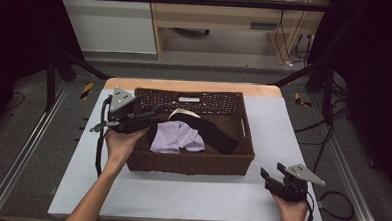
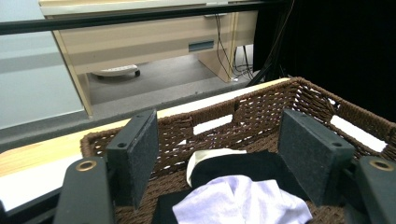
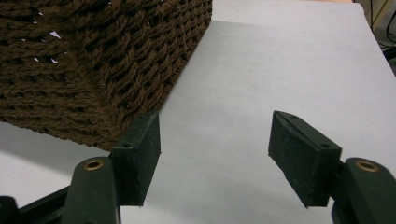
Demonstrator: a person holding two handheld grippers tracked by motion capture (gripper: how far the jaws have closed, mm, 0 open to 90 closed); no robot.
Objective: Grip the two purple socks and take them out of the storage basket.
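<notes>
Left gripper, jaws apart and empty, hovers over the left rim of a brown wicker basket mid-table, above lilac cloth and black cloth inside; right gripper, jaws apart, rests on the near-right tabletop

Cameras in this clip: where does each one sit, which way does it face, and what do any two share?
High view: above the person's side, looking forward and down on the table and basket; both forearms and grippers show.
Left gripper view: rides the left gripper, facing over the basket rim at the clothes; open jaws show.
Right gripper view: rides the right gripper, facing the bare table and a basket corner; open jaws show.
All three share the basket.
</notes>
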